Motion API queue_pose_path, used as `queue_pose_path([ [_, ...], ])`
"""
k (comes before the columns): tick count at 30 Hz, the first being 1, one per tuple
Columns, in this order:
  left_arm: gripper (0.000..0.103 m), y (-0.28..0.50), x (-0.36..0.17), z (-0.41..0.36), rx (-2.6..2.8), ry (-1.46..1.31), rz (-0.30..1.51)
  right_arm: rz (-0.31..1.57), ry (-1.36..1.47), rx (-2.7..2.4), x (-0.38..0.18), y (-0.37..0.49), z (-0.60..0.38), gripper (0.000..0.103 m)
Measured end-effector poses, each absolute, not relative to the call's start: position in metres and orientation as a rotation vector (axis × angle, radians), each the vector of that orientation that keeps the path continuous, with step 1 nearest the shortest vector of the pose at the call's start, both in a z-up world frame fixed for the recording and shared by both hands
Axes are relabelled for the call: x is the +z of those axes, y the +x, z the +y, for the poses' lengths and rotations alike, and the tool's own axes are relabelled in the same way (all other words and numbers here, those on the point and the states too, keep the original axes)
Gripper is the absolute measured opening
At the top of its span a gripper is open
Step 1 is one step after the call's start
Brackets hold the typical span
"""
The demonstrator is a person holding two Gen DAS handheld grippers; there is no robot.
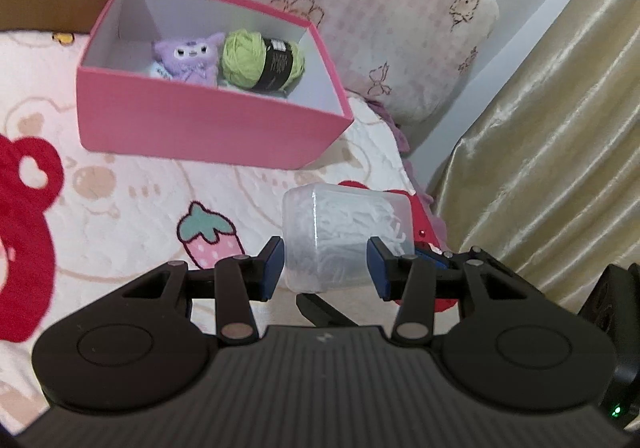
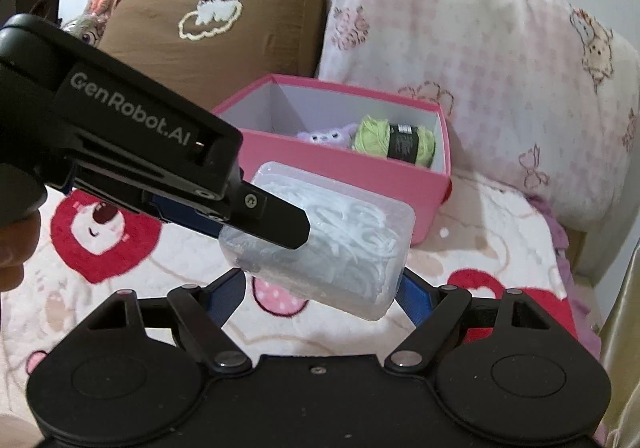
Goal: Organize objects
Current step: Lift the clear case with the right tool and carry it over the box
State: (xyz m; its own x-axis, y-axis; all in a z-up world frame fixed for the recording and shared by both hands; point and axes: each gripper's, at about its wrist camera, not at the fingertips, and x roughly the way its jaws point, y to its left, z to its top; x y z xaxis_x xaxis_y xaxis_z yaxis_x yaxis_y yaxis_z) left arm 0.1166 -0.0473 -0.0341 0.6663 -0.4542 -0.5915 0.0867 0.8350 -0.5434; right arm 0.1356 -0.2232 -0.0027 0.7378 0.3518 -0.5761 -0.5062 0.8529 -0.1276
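Observation:
A clear plastic box (image 1: 340, 232) full of white strings hangs in the air above the blanket. My left gripper (image 1: 326, 268) is shut on its narrow sides, blue pads pressed against both walls. My right gripper (image 2: 322, 292) grips the same plastic box (image 2: 360, 240) across its long ends, jaws wide. The left gripper (image 2: 272, 248) reaches in from the left in the right wrist view, its upper finger lying over the lid. Behind stands an open pink box (image 1: 200, 127) (image 2: 280, 155) holding a purple plush (image 1: 188, 57) and a green yarn ball (image 1: 256, 61).
The bed's blanket (image 1: 120, 207) carries red bear and strawberry prints. A pink checked pillow (image 2: 480, 67) and a brown pillow (image 2: 200, 47) lean behind the pink box. A gold curtain (image 1: 560, 127) hangs on the right. A hand (image 2: 16, 244) shows at the left edge.

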Motion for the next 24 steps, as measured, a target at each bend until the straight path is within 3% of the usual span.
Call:
queue_pose_path([
  [11,0.046,0.110,0.020,-0.032,-0.257,-0.514,0.676,0.480,-0.343,0.505,0.052,0.141,-0.205,0.084],
  [24,0.046,0.185,0.065,-0.018,-0.272,-0.404,0.686,0.526,-0.368,0.528,0.093,0.220,-0.188,0.084],
])
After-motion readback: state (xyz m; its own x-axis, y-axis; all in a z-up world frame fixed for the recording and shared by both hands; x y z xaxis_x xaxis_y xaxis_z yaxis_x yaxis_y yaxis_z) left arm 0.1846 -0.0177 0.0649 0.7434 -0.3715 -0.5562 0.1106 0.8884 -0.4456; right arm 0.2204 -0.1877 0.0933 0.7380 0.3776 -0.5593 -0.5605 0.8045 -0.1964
